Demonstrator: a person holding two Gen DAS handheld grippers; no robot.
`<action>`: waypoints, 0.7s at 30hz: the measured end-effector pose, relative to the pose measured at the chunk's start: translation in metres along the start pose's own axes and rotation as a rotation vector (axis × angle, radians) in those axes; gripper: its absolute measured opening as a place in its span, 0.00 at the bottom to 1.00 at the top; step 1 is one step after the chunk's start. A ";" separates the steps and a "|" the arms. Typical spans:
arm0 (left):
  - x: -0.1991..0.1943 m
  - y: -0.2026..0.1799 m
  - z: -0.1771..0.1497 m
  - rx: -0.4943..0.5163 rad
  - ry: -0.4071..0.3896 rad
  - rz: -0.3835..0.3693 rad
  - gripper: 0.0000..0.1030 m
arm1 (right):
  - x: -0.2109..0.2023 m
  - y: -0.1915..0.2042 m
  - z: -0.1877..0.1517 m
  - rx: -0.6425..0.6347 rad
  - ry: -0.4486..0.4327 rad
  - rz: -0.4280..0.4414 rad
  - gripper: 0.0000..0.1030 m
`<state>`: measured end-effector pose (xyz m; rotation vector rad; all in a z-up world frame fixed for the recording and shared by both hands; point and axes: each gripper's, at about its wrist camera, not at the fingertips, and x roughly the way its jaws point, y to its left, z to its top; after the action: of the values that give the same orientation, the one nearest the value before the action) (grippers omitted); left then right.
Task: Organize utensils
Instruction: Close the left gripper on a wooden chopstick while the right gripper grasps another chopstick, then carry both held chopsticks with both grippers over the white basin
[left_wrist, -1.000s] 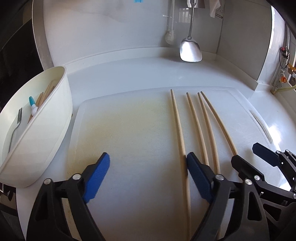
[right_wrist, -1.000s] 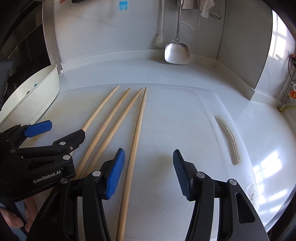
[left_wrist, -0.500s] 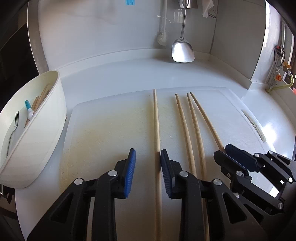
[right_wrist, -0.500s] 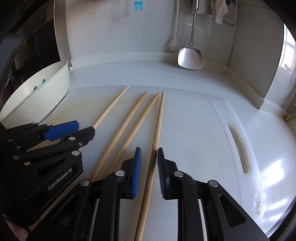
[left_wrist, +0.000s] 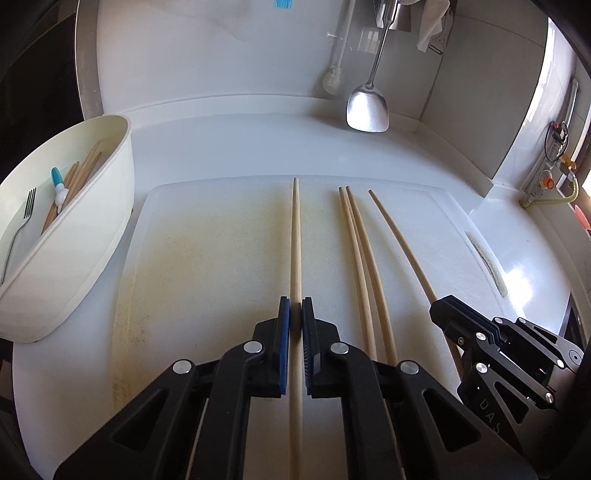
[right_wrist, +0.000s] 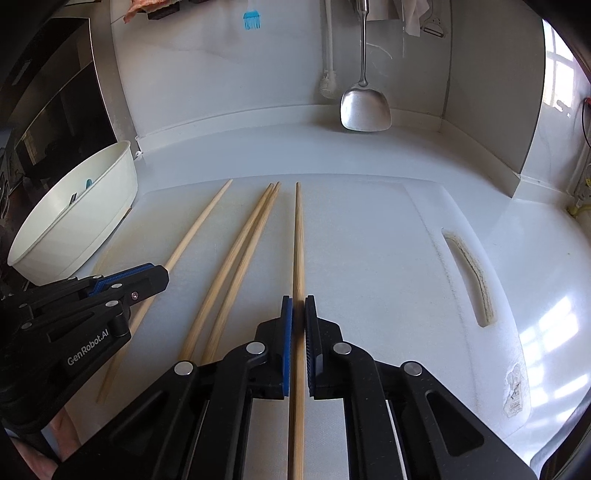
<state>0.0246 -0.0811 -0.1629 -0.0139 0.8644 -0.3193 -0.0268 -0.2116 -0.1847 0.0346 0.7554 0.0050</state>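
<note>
Several long wooden chopsticks lie on a white cutting board (left_wrist: 221, 240). My left gripper (left_wrist: 295, 314) is shut on the leftmost chopstick (left_wrist: 295, 236), which points straight ahead. My right gripper (right_wrist: 298, 310) is shut on the rightmost chopstick (right_wrist: 298, 240). Two more chopsticks (left_wrist: 356, 236) lie side by side between them, also seen in the right wrist view (right_wrist: 243, 240). The right gripper (left_wrist: 443, 306) shows at the right of the left wrist view, the left gripper (right_wrist: 155, 277) at the left of the right wrist view.
A white oval tub (left_wrist: 92, 229) at the left holds a fork (left_wrist: 22, 225), chopsticks and a blue-tipped tool. A metal spatula (left_wrist: 367, 110) and a brush hang on the back wall. The cutting board has a handle slot (right_wrist: 472, 273) at its right.
Both grippers were open a second ago. Each has closed on a chopstick, the left on the leftmost, the right on the rightmost.
</note>
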 end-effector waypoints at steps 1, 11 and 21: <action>-0.002 -0.001 0.000 -0.001 -0.001 -0.002 0.07 | -0.002 0.000 0.001 -0.003 -0.001 0.002 0.06; -0.038 -0.005 0.018 -0.036 -0.031 0.011 0.07 | -0.037 -0.003 0.026 -0.021 -0.028 0.024 0.06; -0.114 0.016 0.036 -0.132 -0.097 0.115 0.07 | -0.087 0.018 0.072 -0.109 -0.097 0.145 0.06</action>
<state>-0.0125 -0.0385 -0.0567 -0.1013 0.7852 -0.1526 -0.0407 -0.1976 -0.0727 -0.0137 0.6530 0.1814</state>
